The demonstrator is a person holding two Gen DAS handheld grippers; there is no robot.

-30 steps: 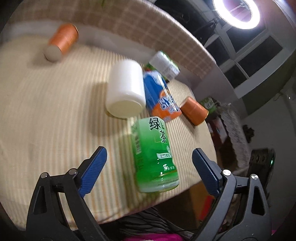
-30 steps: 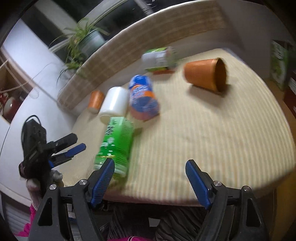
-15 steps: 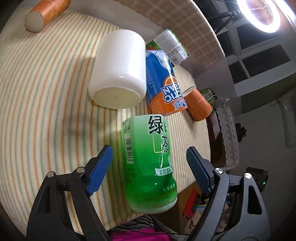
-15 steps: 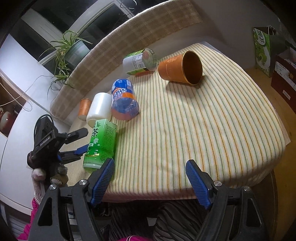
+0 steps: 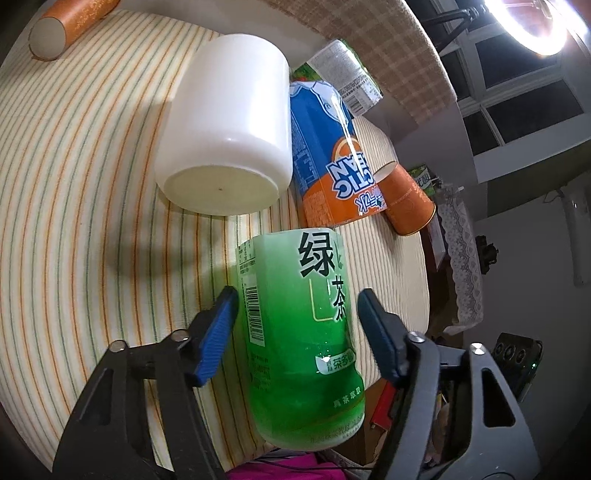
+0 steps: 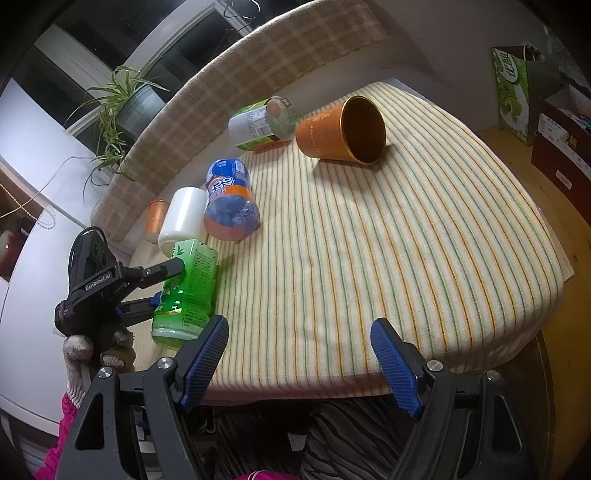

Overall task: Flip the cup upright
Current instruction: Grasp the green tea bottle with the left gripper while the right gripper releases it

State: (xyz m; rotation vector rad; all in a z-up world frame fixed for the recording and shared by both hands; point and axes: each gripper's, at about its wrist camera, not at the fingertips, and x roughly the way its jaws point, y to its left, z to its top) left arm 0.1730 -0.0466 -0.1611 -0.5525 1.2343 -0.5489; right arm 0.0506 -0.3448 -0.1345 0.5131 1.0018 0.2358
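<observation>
We straddle lying green cup (image 5: 306,332) with left gripper (image 5: 295,317) – jaws parted, unclamped, lined up to flip; right gripper (image 6: 299,354) released – idle.

I am working in somebody's home: a round table under a striped cloth (image 6: 406,258), a checked bench back (image 6: 258,74) curving behind it, a spider plant (image 6: 122,99) on the sill of a dark window, a lace-draped stand (image 5: 465,258) (cluttered, contents unclear) and a ring light (image 5: 532,26) overhead.
</observation>
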